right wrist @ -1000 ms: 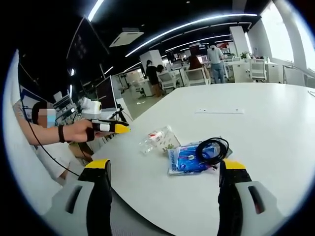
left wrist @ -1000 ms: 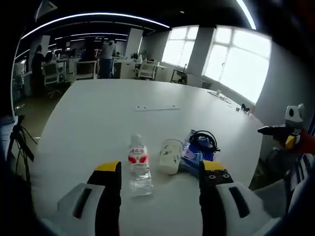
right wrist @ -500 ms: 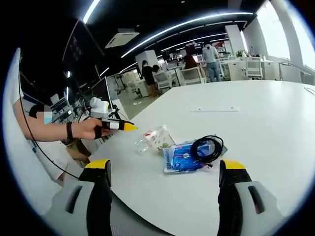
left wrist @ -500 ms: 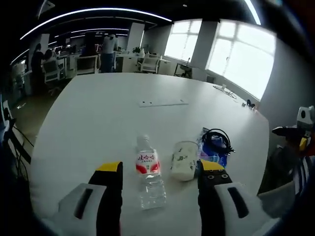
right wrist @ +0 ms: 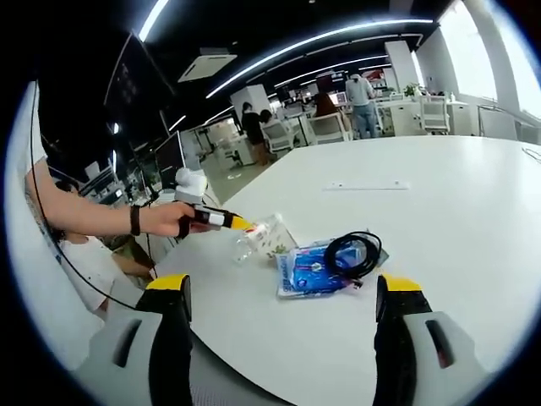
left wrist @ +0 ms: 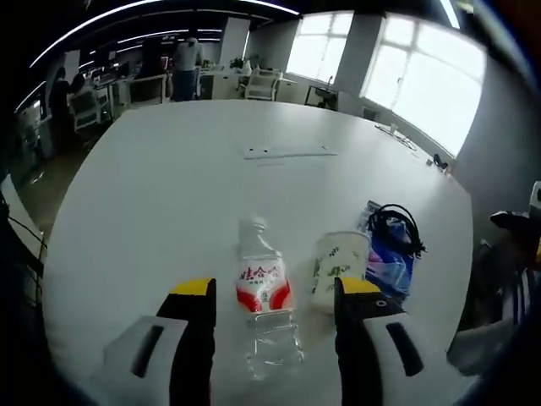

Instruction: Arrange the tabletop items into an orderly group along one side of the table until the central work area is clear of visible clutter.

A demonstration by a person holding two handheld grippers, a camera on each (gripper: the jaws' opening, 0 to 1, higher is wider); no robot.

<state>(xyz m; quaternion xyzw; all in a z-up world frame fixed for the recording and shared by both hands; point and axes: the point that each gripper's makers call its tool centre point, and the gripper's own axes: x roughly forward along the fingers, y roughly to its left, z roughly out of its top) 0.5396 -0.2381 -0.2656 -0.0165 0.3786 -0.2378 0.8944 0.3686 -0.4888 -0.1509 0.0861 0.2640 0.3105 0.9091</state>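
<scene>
A clear water bottle [left wrist: 266,296] with a red label lies on the white table [left wrist: 169,203], between the jaws of my left gripper [left wrist: 275,289], which is open. To its right lies a white paper cup [left wrist: 336,269] on its side, then a blue packet [left wrist: 390,258] with a coiled black cable [left wrist: 396,227] on top. In the right gripper view, my right gripper [right wrist: 286,288] is open over the table edge, short of the blue packet [right wrist: 308,269] and the cable [right wrist: 353,252]. A hand brings the left gripper [right wrist: 239,224] up to the bottle [right wrist: 247,245] and the cup [right wrist: 272,237].
A thin flat strip [left wrist: 287,152] lies on the table's middle, also in the right gripper view [right wrist: 363,184]. Small items [left wrist: 397,139] sit near the far right edge. A person's arm [right wrist: 93,220] reaches in from the left. Office desks, chairs and people stand beyond.
My left gripper has moved forward and lower, so the bottle now lies between its jaws. In the right gripper view its yellow tip has reached the bottle and cup. The items lie still.
</scene>
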